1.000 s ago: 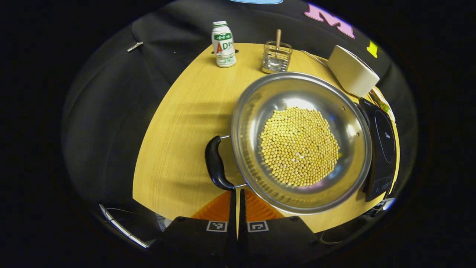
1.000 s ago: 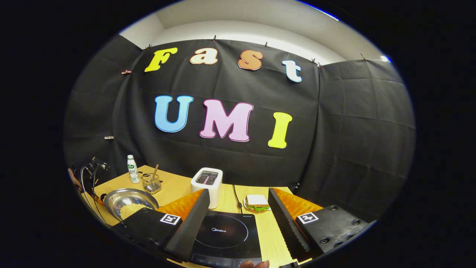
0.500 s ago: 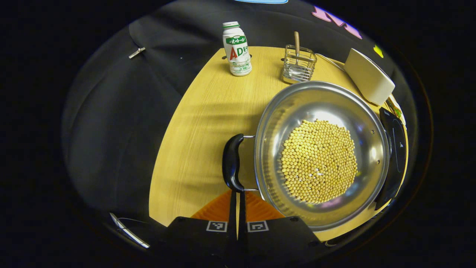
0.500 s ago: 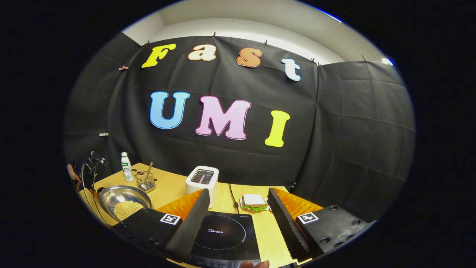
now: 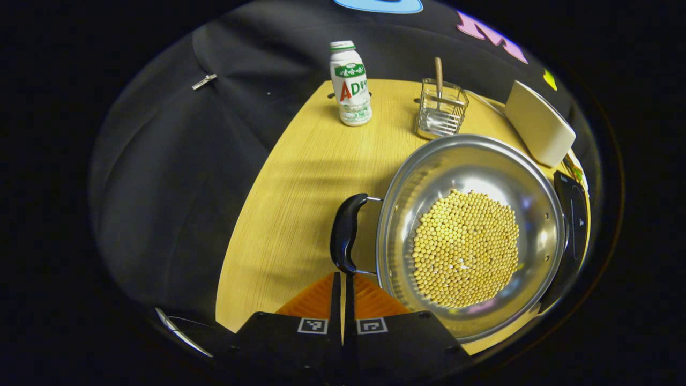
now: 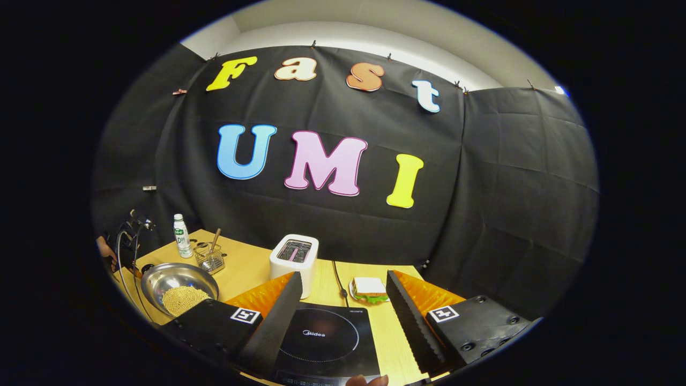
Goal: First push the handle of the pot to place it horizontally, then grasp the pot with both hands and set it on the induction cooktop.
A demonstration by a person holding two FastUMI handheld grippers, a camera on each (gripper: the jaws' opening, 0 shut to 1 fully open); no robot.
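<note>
Since a second ago the pot (image 5: pixel 471 236) has slid rightward in our left gripper view, and its near black handle (image 5: pixel 344 232) has swung from a slant to lie closer to across our line of sight, with our left gripper (image 5: pixel 342 276) trailing right at its lower end. We judge the handle push is nearly done but not finished. The pot sits on the table (image 5: pixel 300 177), full of yellow beans (image 5: pixel 465 247), with the induction cooktop (image 5: pixel 572 214) just beside its far rim. What could go wrong from here: our left gripper's tips meet only the very end of the handle, so a further shove could slip off it, or turn the whole pot rather than the handle and nudge it against the cooktop's edge; a jolt might also scatter beans. Lifting later with a poor hold on either side could tip the load. Our left gripper is clenched, fingers pressed together with nothing between them, tips touching or nearly touching the handle's end; we cannot tell which. Our right gripper (image 6: pixel 343 300) is spread wide and holds nothing, hovering above the cooktop (image 6: pixel 321 338), well apart from the pot (image 6: pixel 179 284). A bottle (image 5: pixel 351 83), a wire basket (image 5: pixel 442 110) and a toaster (image 6: pixel 293 257) stand farther back.
</note>
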